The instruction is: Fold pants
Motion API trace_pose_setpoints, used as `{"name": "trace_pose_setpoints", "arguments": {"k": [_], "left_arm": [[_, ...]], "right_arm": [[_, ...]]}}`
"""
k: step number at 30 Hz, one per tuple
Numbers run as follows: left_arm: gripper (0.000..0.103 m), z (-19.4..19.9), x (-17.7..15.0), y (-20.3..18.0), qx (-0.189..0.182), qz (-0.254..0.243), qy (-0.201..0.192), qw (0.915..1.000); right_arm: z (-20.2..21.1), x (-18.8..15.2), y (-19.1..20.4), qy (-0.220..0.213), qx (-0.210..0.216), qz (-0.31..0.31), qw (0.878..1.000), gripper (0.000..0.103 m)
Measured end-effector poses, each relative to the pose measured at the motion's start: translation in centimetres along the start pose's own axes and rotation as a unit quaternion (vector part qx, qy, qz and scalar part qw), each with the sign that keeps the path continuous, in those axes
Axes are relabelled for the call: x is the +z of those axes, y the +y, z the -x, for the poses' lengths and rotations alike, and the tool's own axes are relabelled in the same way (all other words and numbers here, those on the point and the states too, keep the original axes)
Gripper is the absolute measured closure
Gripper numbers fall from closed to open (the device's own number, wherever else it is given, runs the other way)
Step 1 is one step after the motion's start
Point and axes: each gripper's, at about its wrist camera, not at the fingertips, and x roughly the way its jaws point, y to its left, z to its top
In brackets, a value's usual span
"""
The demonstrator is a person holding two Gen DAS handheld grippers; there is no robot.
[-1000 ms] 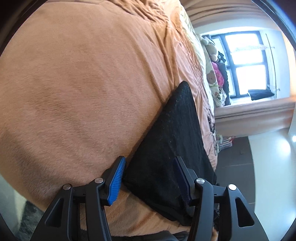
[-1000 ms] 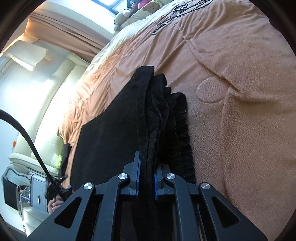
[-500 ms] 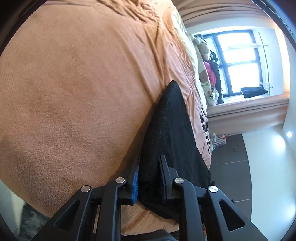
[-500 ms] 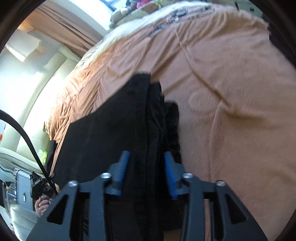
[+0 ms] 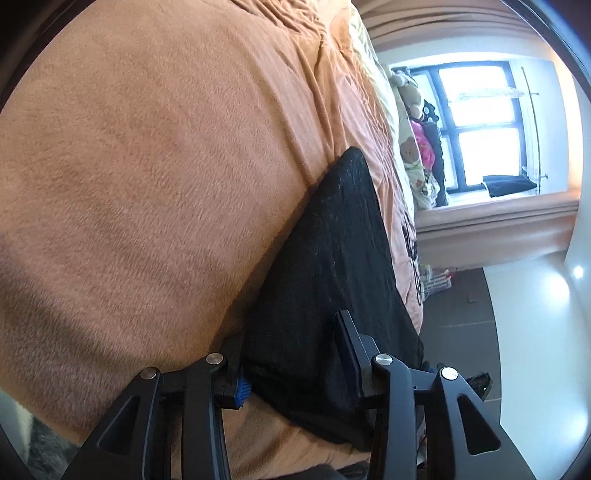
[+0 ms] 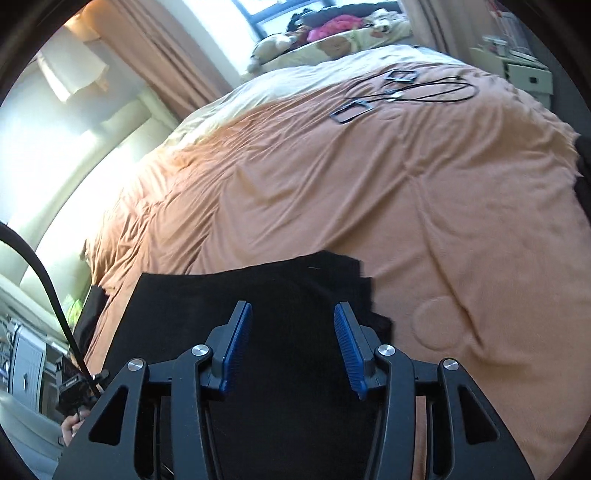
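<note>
The pants were seen as a flat, folded slab of black, faintly linty knit fabric, lying on the bed near its near edge. In the left wrist view they tapered away to a rounded corner; in the right wrist view they showed as a broad dark rectangle with a stepped right edge where layers were stacked. The bed was covered by an orange-brown blanket of short, brushed pile, creased into long soft ridges, with a round embossed patch close to the right of the pants.

The left hand-held gripper was held spread wide, its black fingers set astride the near end of the pants; one blue ribbed pad was seen beside the fabric's left edge, and whether it touched could not be told. Nothing was clamped in it.

The right hand-held gripper was likewise released, its two blue ribbed pads standing well apart above the black cloth, with nothing grasped between them.

Thin black cables with rectangular frames were laid on the far part of the blanket. Soft toys were piled at the bright window.
</note>
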Motion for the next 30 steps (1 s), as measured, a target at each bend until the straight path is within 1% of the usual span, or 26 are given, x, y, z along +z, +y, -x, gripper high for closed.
{"name": "trace_pose_setpoints", "arguments": {"k": [2, 3, 4, 5, 6, 7, 8, 9, 12, 15, 18, 20, 23, 24, 25, 27, 30], "left_arm": [[0.062, -0.1, 0.2, 0.0, -0.003, 0.007, -0.010, 0.9999], [0.065, -0.1, 0.2, 0.1, -0.004, 0.010, -0.015, 0.9998], [0.070, -0.1, 0.3, 0.1, -0.003, 0.014, -0.020, 0.9997], [0.073, -0.1, 0.3, 0.1, 0.000, 0.016, -0.022, 0.9996], [0.077, 0.0, 0.2, 0.2, 0.000, 0.018, -0.024, 0.9995], [0.079, 0.1, 0.1, 0.2, -0.002, 0.020, -0.027, 0.9994], [0.080, 0.3, 0.0, 0.3, -0.006, 0.020, -0.031, 0.9993], [0.080, 0.4, -0.1, 0.4, -0.009, 0.020, -0.034, 0.9992], [0.080, 0.5, -0.2, 0.5, -0.008, 0.020, -0.036, 0.9991], [0.080, 0.3, -0.2, 0.2, -0.006, 0.021, -0.036, 0.9991], [0.078, -0.2, 0.1, 0.1, -0.003, 0.023, -0.035, 0.9991], [0.078, -0.4, 0.3, 0.2, -0.004, 0.024, -0.034, 0.9991], [0.080, -0.3, 0.4, 0.0, -0.009, 0.023, -0.036, 0.9990], [0.085, -0.1, 0.3, -0.1, -0.017, 0.022, -0.037, 0.9989], [0.088, 0.1, 0.2, -0.1, -0.024, 0.021, -0.037, 0.9988], [0.089, 0.5, 0.2, -0.6, -0.040, 0.014, -0.039, 0.9984], [0.089, 0.9, 0.4, -1.4, -0.059, 0.005, -0.038, 0.9975]], "right_arm": [[-1.6, 0.0, 0.1, 0.021, -0.005, 0.008, 1.000, 0.070], [-2.6, -0.2, -0.1, 0.034, -0.014, 0.011, 0.999, 0.073], [-3.3, -0.3, -0.2, 0.041, -0.023, 0.012, 0.999, 0.075], [-3.9, -0.3, -0.5, 0.048, -0.033, 0.012, 0.998, 0.078], [-4.6, -0.2, -0.7, 0.053, -0.044, 0.011, 0.998, 0.084], [-5.0, -0.1, -0.9, 0.054, -0.052, 0.010, 0.997, 0.088], [-5.2, 0.0, -1.2, 0.051, -0.061, 0.008, 0.997, 0.096], [-5.5, 0.2, -1.4, 0.048, -0.071, 0.005, 0.996, 0.100], [-6.4, 0.6, -1.5, 0.051, -0.085, 0.006, 0.995, 0.102], [-7.9, 0.8, -0.9, 0.060, -0.107, 0.031, 0.992, 0.103], [-9.4, 0.6, 0.8, 0.059, -0.132, 0.062, 0.988, 0.103], [-9.7, 0.8, 1.0, 0.060, -0.137, 0.059, 0.987, 0.103], [-9.2, 0.9, 1.2, 0.066, -0.143, 0.053, 0.986, 0.103], [-8.7, 0.9, 1.4, 0.067, -0.148, 0.048, 0.986, 0.103], [-8.5, 1.2, 1.4, 0.069, -0.151, 0.044, 0.985, 0.103], [-7.3, 1.4, 2.2, 0.070, -0.157, 0.038, 0.984, 0.103], [-5.5, 1.3, 4.2, 0.067, -0.128, 0.052, 0.988, 0.103]]}}
